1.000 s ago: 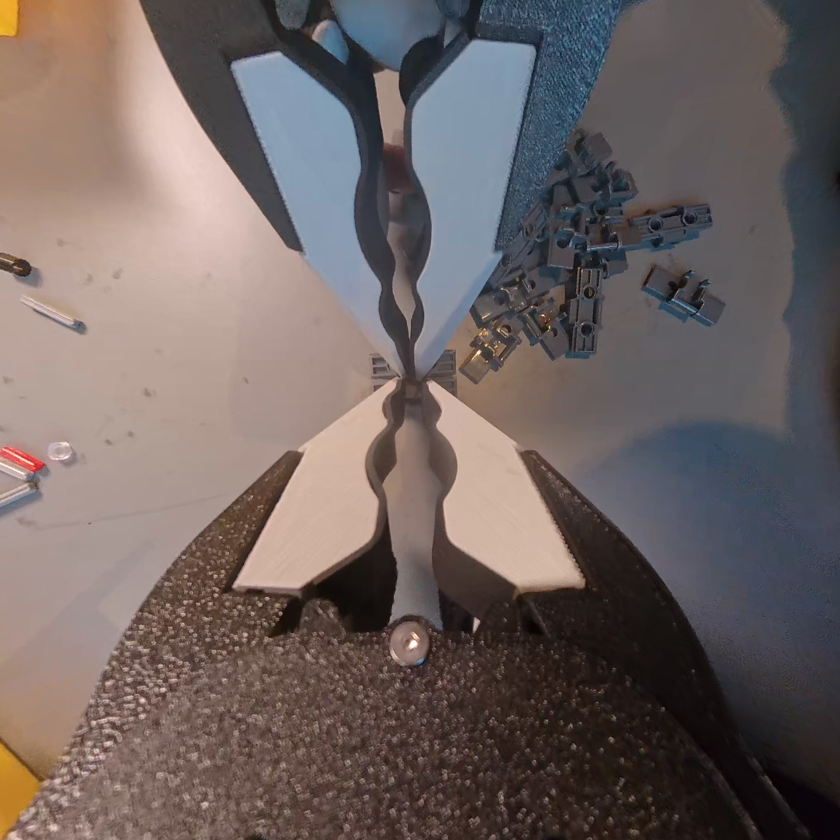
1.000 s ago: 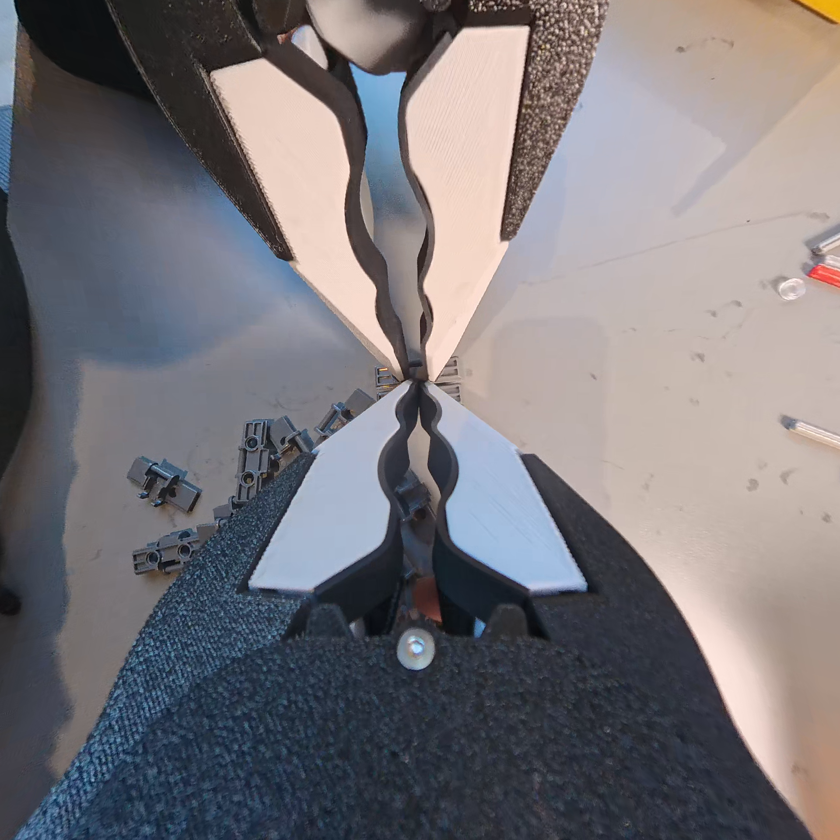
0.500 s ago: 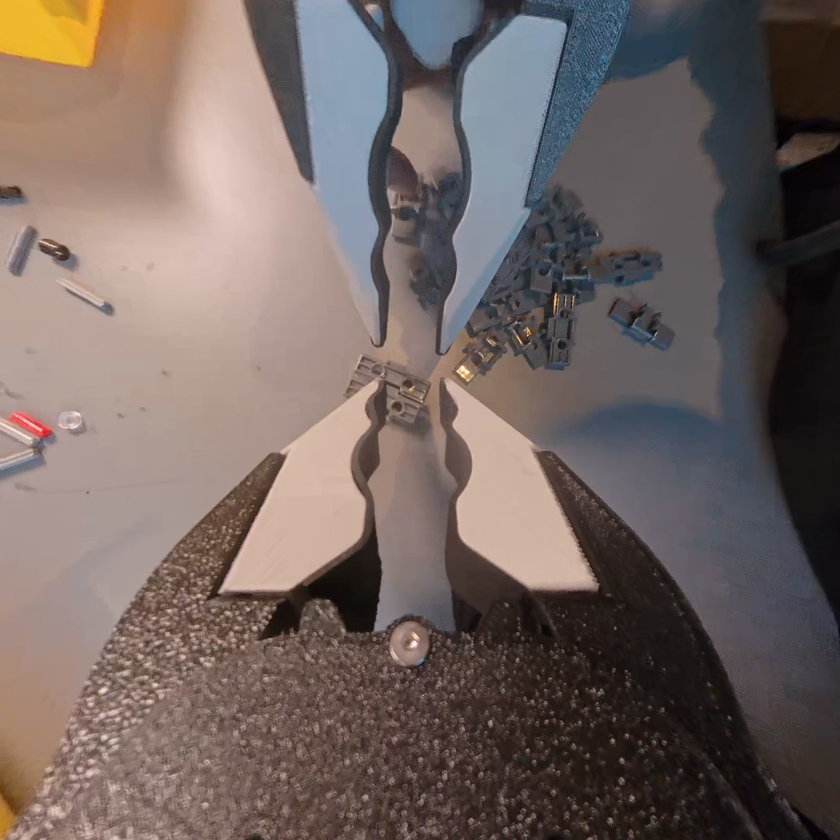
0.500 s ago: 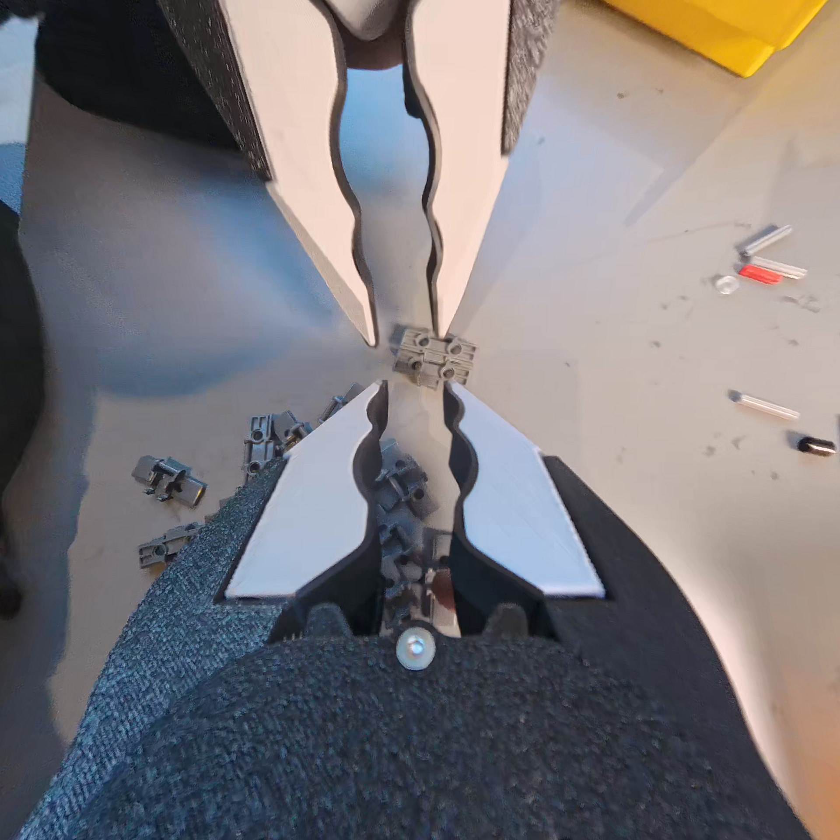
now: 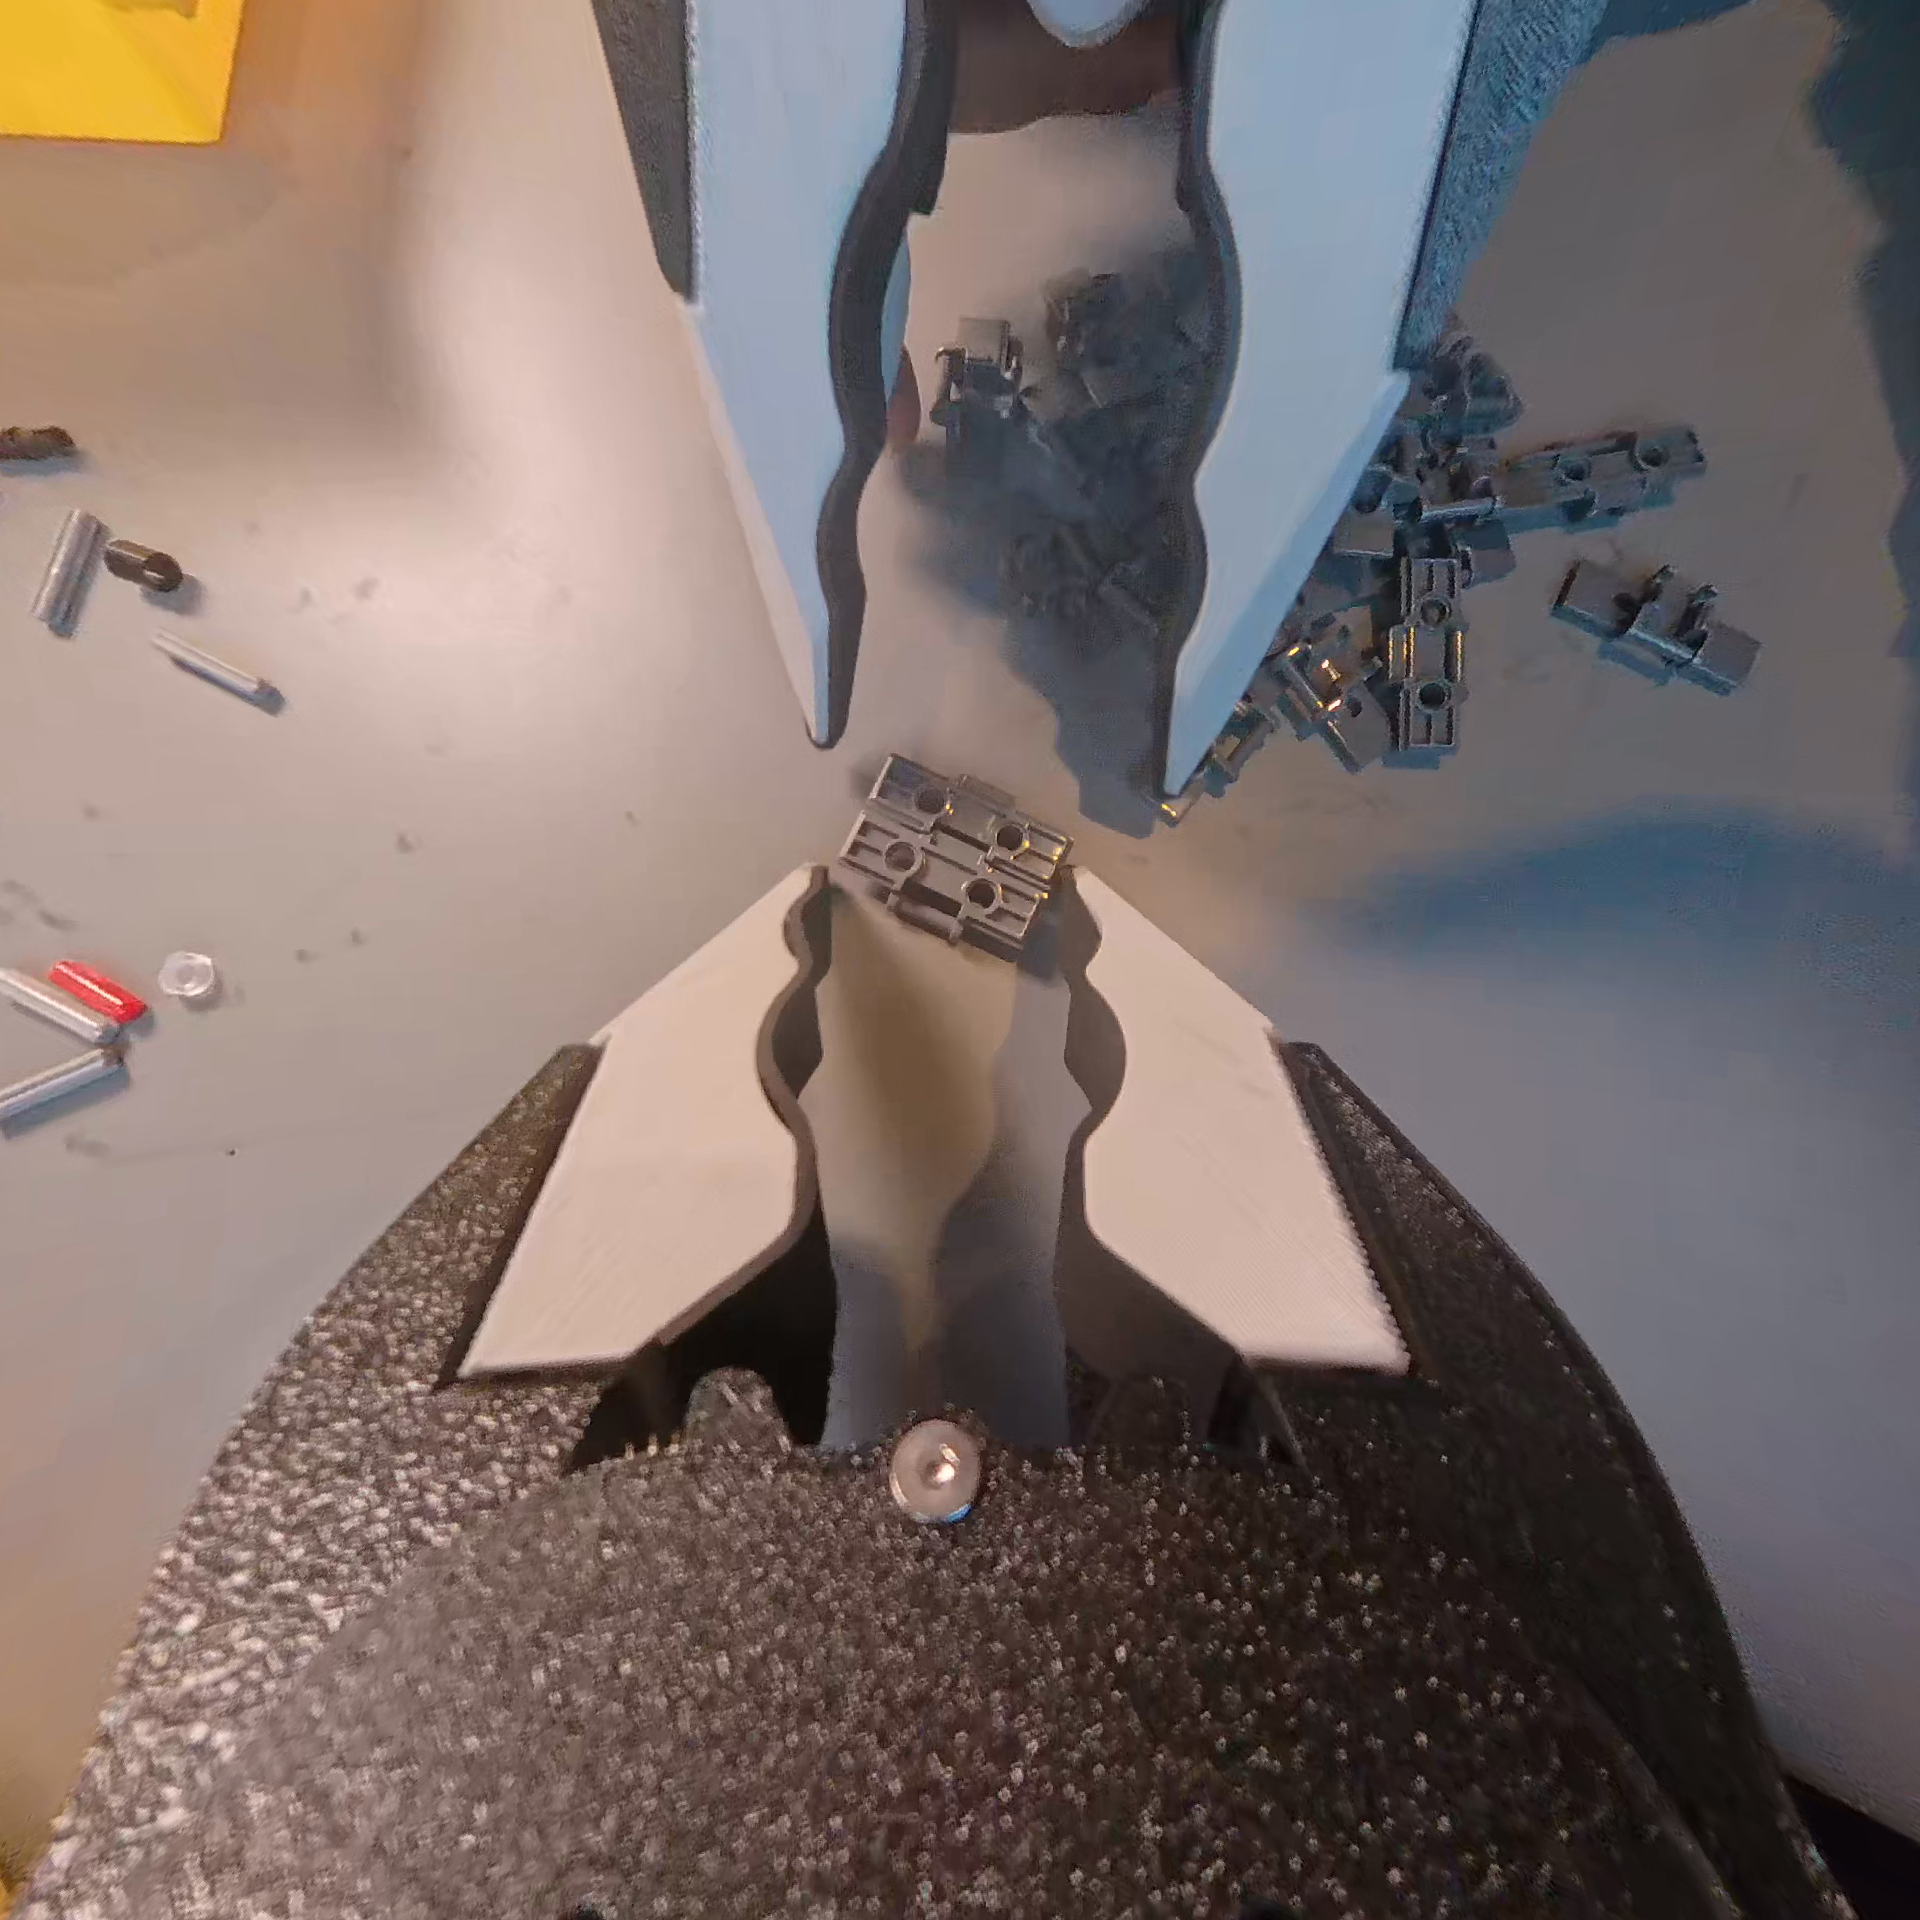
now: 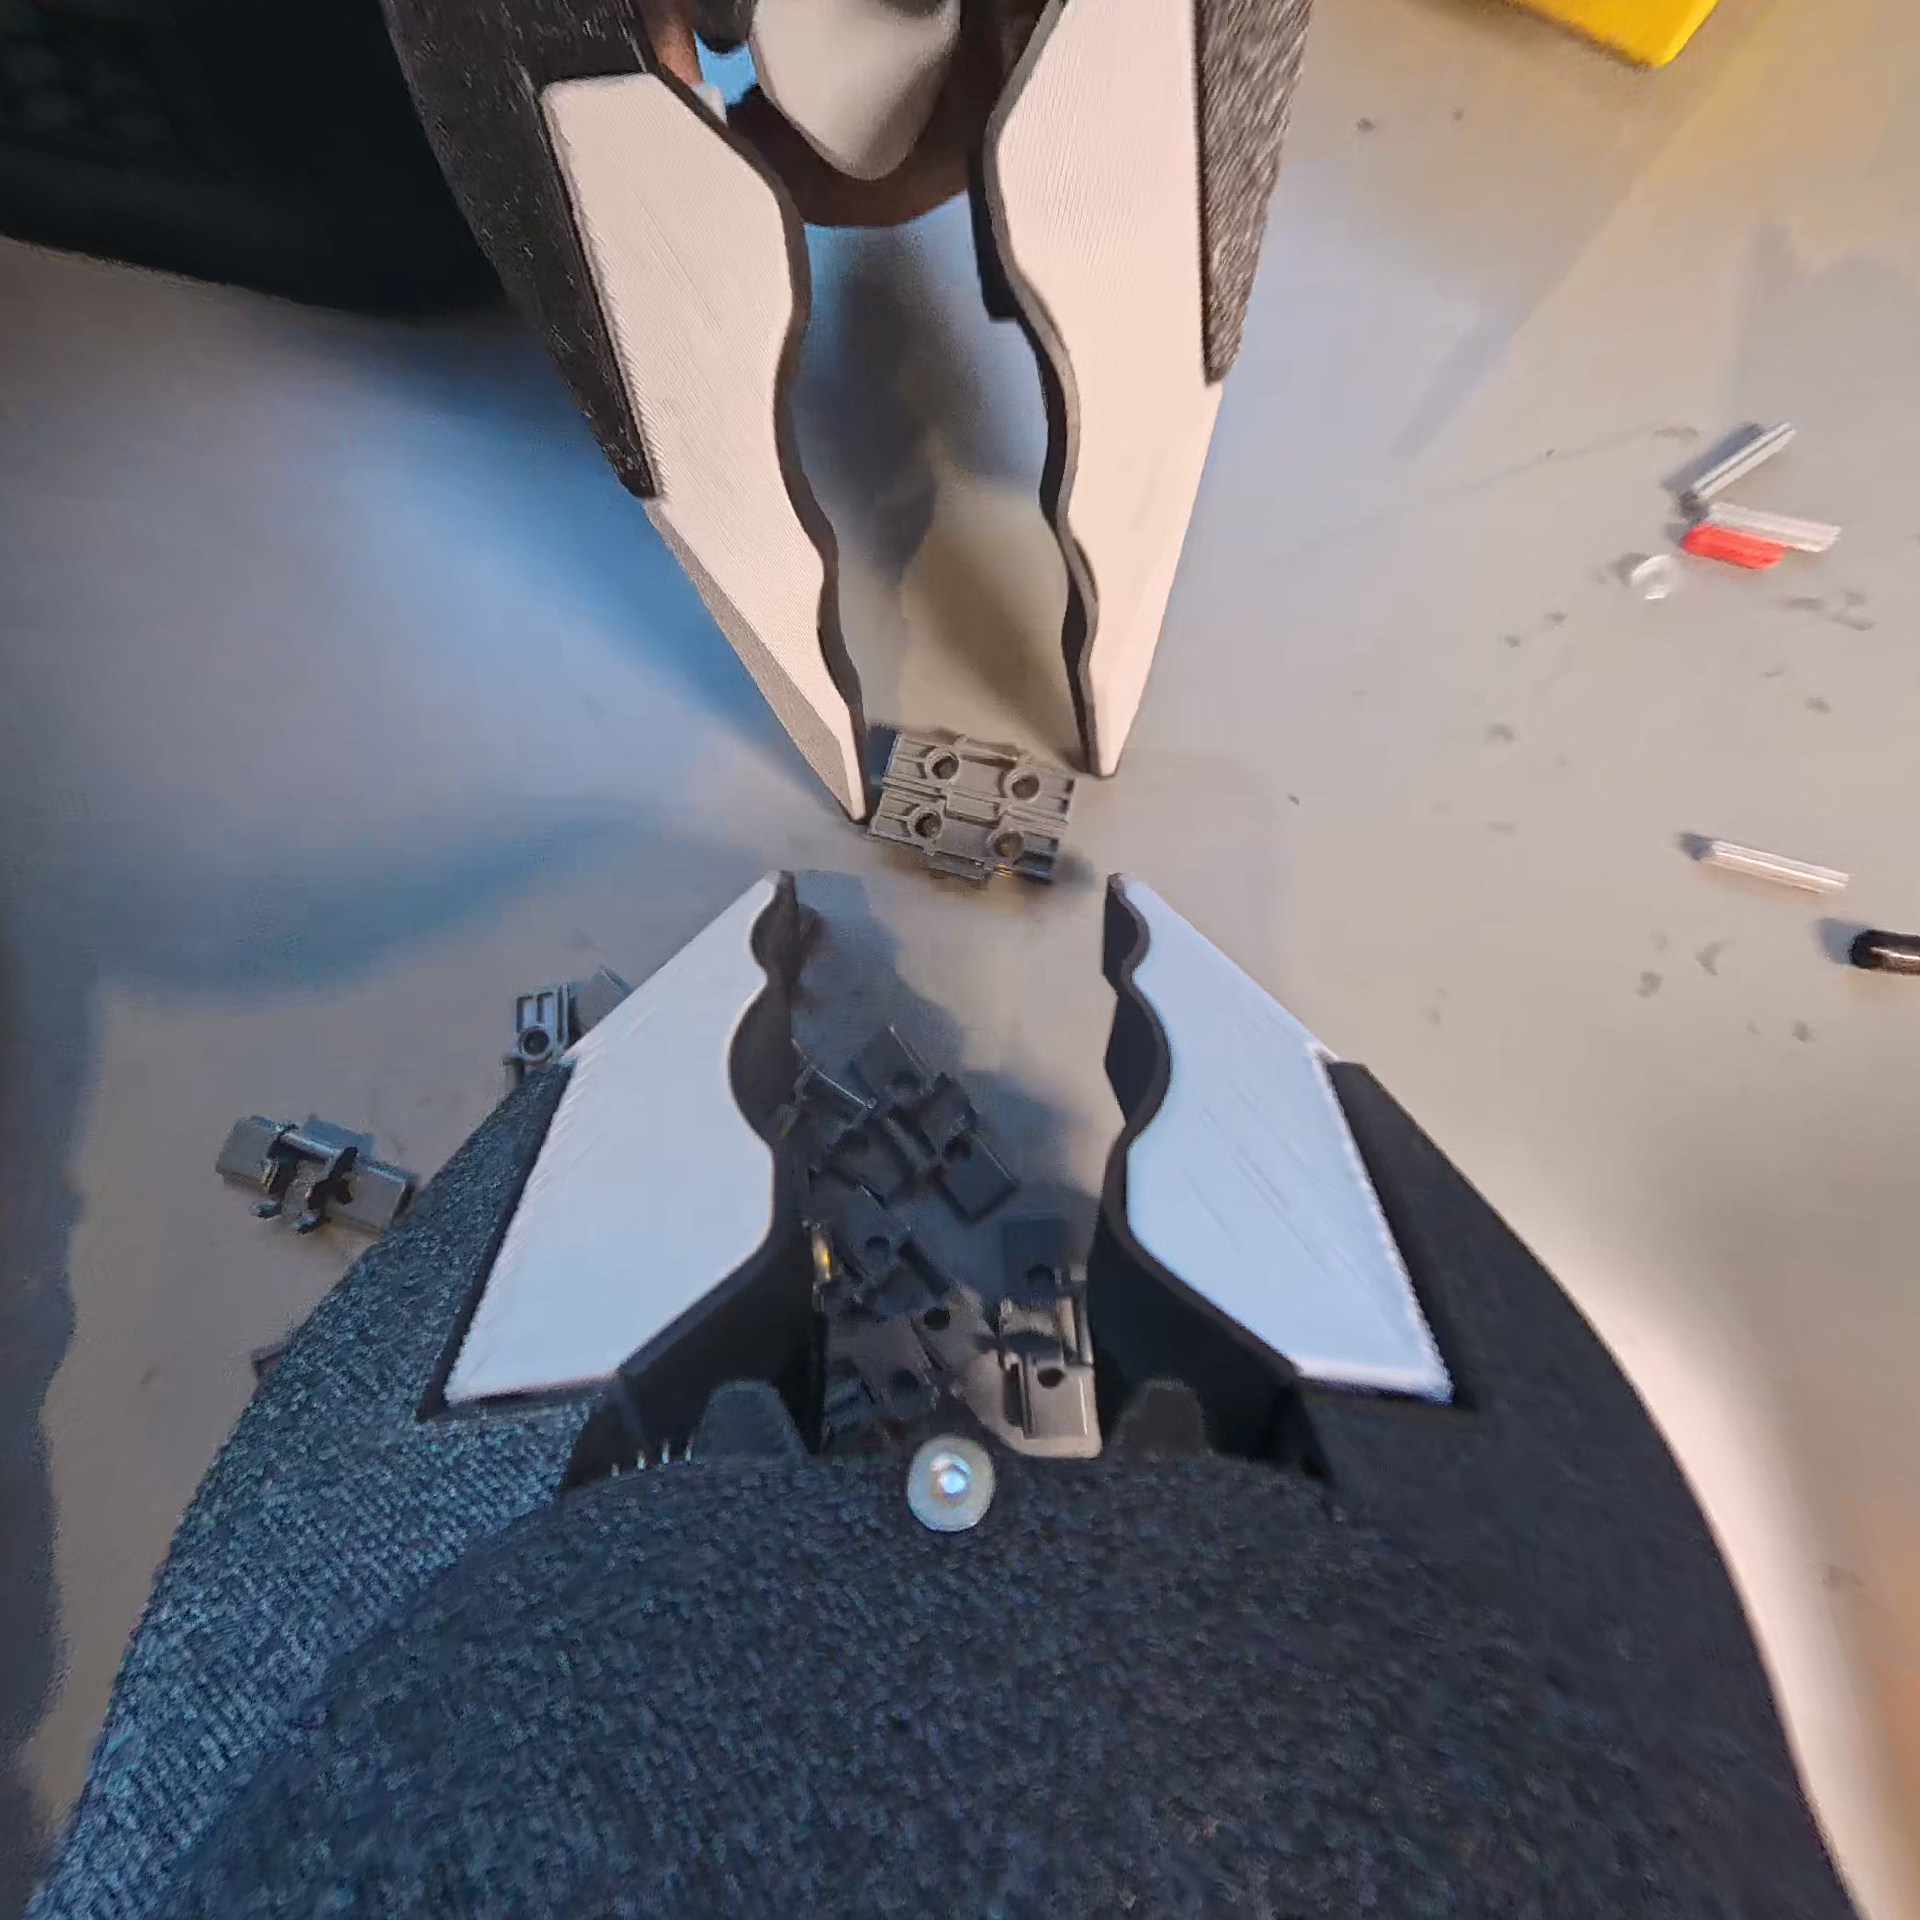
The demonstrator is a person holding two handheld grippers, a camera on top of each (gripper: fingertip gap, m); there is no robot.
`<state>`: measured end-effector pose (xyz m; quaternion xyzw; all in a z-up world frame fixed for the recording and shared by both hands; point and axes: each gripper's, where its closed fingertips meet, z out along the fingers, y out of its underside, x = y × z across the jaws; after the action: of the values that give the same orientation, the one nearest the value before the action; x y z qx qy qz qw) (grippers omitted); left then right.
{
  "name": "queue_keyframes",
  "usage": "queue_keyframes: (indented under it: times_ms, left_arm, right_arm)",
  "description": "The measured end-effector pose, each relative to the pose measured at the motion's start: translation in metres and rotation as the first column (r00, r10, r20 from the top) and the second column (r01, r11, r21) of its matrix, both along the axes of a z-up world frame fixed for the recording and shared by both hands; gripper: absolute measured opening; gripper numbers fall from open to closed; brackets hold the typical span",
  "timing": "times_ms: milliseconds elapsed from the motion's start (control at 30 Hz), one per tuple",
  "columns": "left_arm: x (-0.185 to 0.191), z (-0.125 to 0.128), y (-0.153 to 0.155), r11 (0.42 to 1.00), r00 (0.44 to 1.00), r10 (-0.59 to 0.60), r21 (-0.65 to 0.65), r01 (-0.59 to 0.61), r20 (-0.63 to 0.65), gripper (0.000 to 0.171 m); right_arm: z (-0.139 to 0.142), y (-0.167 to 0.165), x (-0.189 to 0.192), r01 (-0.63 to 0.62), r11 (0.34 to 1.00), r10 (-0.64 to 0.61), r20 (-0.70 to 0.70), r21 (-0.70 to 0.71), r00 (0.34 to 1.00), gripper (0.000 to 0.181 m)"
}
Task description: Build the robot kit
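On the grey tabletop (image 5: 436, 790), the left gripper (image 5: 940, 883) stands wide open and empty, the joined grey link pair (image 5: 956, 871) lying flat at its tips; opposite, the right gripper (image 6: 951, 888), equally spread and empty, backs onto the loose link pile (image 5: 1392, 582).

Grey pile (image 5: 1392, 582): partly hidden behind the far gripper's finger; parts between the fingers too blurred to tell apart.
Yellow bin (image 5: 104, 62): cut off by the top edge.
Black peg (image 6: 1886, 951): cut by the right edge.
Clear ring (image 6: 1652, 575): too small to tell.
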<state>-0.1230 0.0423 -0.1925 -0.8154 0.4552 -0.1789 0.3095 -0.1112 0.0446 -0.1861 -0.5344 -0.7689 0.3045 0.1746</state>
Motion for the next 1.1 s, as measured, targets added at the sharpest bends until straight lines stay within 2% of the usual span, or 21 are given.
queue_keyframes:
  times_ms: [67, 133, 300, 433, 567, 633, 733, 867, 1100]
  left_arm:
    - [0.0, 0.001, 0.001, 1.0, 1.0, 0.024, 0.005, -0.024, 0.005, 0.032]
    - [0.002, 0.002, -0.002, 0.999, 0.998, 0.046, -0.009, -0.046, 0.038, 0.03]
    - [0.0, 0.018, -0.005, 0.992, 0.977, 0.122, -0.001, -0.124, 0.175, 0.029]
    - [-0.002, 0.048, -0.003, 0.987, 0.922, 0.151, -0.004, -0.16, 0.357, 0.029]
    - [0.001, 0.078, -0.01, 0.991, 0.864, 0.077, 0.053, -0.119, 0.497, 0.025]
    - [0.001, 0.088, -0.012, 0.987, 0.858, 0.037, 0.115, -0.111, 0.513, 0.025]
    - [0.003, 0.098, -0.015, 0.972, 0.864, -0.018, 0.213, -0.103, 0.503, 0.029]
    - [0.011, 0.095, -0.021, 0.969, 0.889, -0.06, 0.242, -0.058, 0.453, 0.022]
    - [0.006, 0.103, -0.011, 0.95, 0.888, -0.009, 0.28, -0.136, 0.461, 0.018]
  right_arm:
    - [-0.005, -0.001, -0.003, 0.006, 0.999, -0.006, 0.019, 0.036, 1.0, 0.06]
    - [-0.004, 0.002, -0.008, 0.033, 0.998, -0.034, 0.019, 0.045, 0.999, 0.044]
    - [0.003, 0.002, -0.012, 0.007, 1.0, -0.006, -0.048, 0.018, 0.999, 0.027]
    - [0.031, 0.004, -0.015, -0.013, 0.999, 0.005, -0.21, -0.038, 0.978, 0.025]
    - [0.062, -0.002, -0.01, -0.073, 0.976, 0.0, -0.337, -0.203, 0.942, 0.025]
    - [0.074, -0.007, -0.008, -0.112, 0.941, -0.014, -0.369, -0.319, 0.929, 0.025]
    - [0.08, -0.015, -0.003, -0.16, 0.899, -0.003, -0.369, -0.408, 0.929, 0.025]
    - [0.085, -0.018, -0.004, -0.162, 0.889, -0.013, -0.377, -0.428, 0.926, 0.025]
    - [0.09, -0.009, -0.011, -0.106, 0.875, -0.102, -0.394, -0.472, 0.913, 0.025]
